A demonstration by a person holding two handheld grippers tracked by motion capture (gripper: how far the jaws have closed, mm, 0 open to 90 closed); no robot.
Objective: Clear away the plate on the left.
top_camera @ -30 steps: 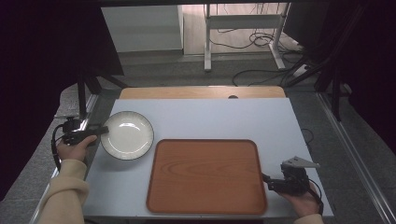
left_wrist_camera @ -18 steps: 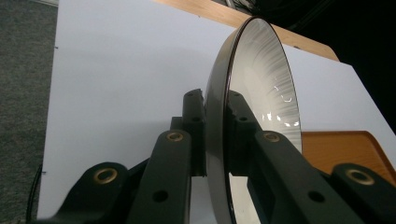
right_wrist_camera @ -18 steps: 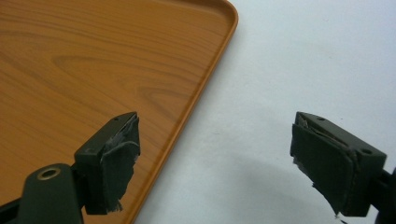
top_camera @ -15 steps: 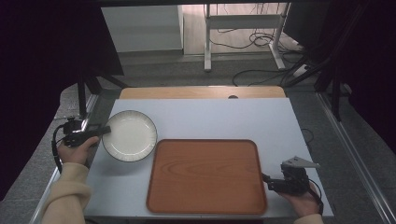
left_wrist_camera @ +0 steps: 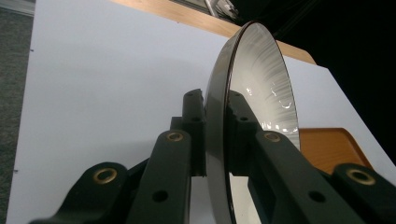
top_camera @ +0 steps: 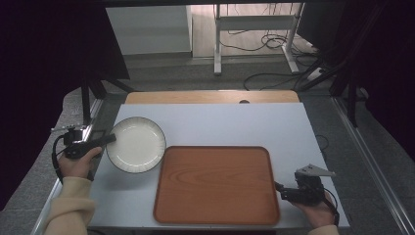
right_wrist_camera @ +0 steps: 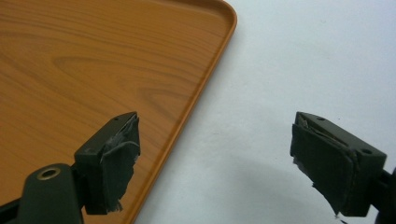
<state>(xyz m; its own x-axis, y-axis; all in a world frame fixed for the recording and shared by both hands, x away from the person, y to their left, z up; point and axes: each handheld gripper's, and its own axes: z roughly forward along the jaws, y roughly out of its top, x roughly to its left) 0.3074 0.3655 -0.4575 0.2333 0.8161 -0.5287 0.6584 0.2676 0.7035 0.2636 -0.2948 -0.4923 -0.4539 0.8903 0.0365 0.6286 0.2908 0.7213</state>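
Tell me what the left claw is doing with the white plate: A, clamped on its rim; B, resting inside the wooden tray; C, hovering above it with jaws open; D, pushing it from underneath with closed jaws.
A: in the left gripper view the left claw has one jaw on each face of the white plate, shut on its rim.

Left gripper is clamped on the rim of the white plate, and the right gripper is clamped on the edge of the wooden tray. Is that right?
Not quite. The left gripper is indeed clamped on the rim of the white plate, but the right gripper grips nothing: the right gripper view shows its jaws standing wide open, one over the wooden tray edge, one over the table.
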